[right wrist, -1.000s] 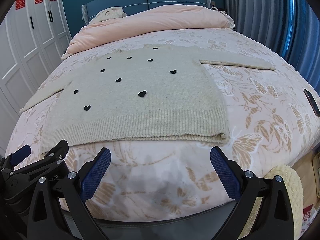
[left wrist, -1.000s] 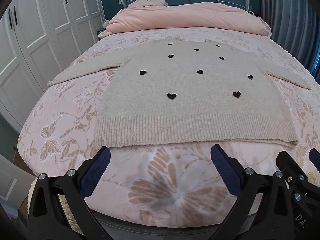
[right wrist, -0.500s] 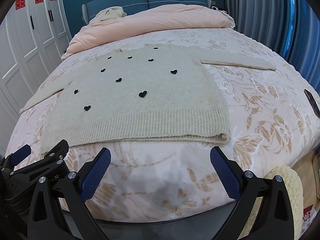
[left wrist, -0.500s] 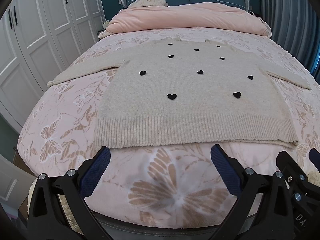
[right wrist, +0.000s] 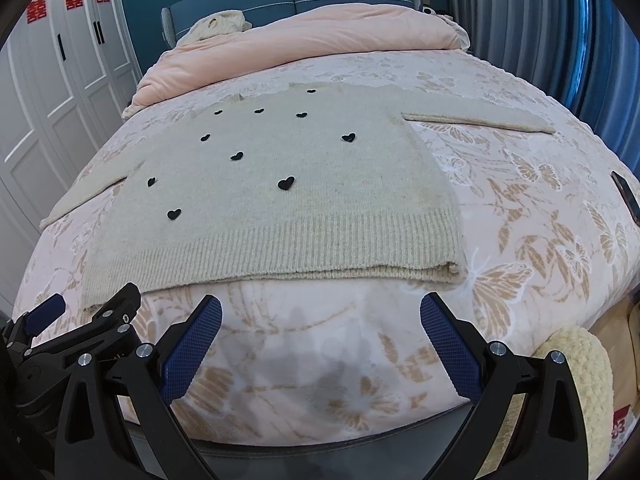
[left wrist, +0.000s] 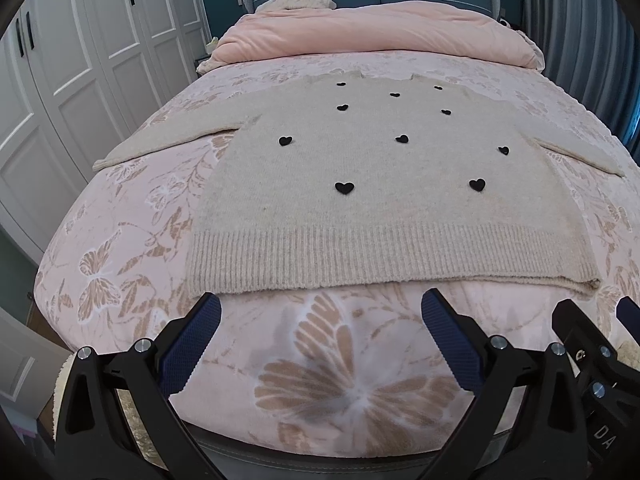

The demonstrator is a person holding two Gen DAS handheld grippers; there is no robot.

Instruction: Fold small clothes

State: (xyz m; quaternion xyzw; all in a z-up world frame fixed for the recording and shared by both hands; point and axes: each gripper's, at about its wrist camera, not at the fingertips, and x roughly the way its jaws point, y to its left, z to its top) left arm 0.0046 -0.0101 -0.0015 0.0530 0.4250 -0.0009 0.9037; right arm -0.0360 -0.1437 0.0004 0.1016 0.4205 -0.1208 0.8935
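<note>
Two grippers, left (left wrist: 320, 320) and right (right wrist: 320, 320), both spread wide and empty near the bed (left wrist: 120, 240) edge, short of a sweater (left wrist: 380, 200) flat at 12 o'clock; risk: pinching one hem layer, dragging knit askew.

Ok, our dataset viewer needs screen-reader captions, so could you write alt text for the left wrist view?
A beige knit sweater with small black hearts lies flat, sleeves spread, on a bed with a pink butterfly-print cover. The open left claw hovers just short of the ribbed hem, touching nothing. A pink duvet is bunched at the headboard, and white wardrobe doors stand at left.
</note>
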